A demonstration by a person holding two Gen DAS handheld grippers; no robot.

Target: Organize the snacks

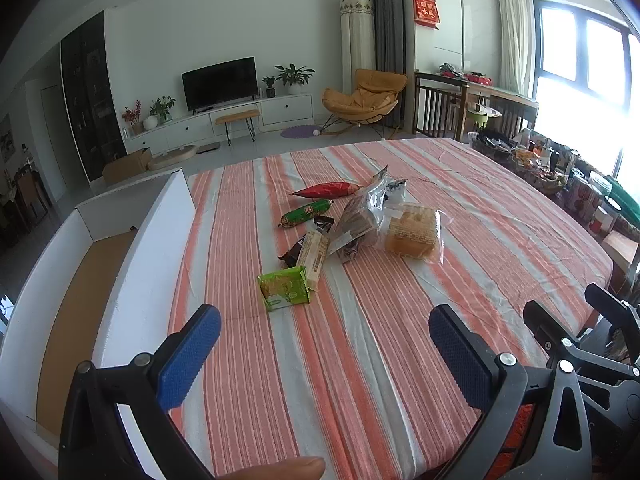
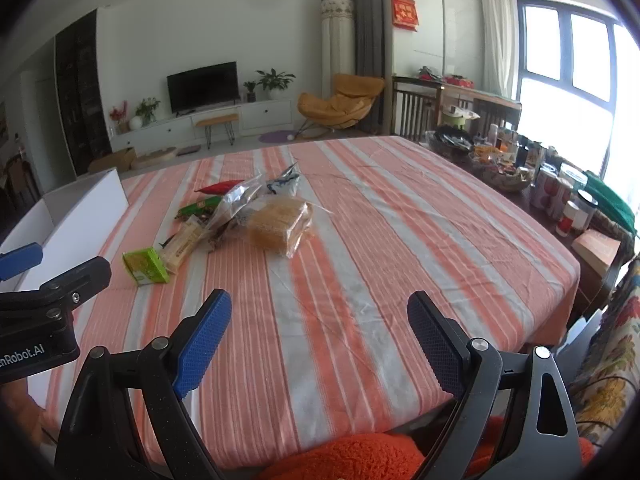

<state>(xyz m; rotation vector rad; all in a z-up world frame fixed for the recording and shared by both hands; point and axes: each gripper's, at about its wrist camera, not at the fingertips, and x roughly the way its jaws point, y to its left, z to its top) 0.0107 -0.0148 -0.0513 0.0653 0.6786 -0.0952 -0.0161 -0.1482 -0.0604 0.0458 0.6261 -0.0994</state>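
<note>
Your thumb tip (image 1: 276, 467) shows at the bottom edge of the left wrist view, just behind the left gripper (image 1: 325, 354), whose blue, dimpled pads (image 1: 188, 358) stand wide apart over bare cloth with nothing between them. Your right gripper (image 2: 319, 340) is likewise spread wide and empty, above an orange fuzzy sleeve (image 2: 360, 458). Both hover over a table (image 1: 480, 208) covered in cloth striped orange, white and grey, lightly creased. To your left a white box (image 1: 132, 248) with a cardboard-brown floor sits on it. The snacks (image 1: 348, 228) lie heaped mid-table, well ahead of both grippers: a green square packet (image 1: 285, 288) nearest, a green sausage-shaped tube (image 1: 306, 213), a red tapered wrapper (image 1: 326, 189), and bread in clear crinkled plastic (image 1: 414, 232). Behind are a television (image 1: 220, 82), a mustard rocking chair (image 1: 366, 96) and a bright window (image 1: 580, 72).
</note>
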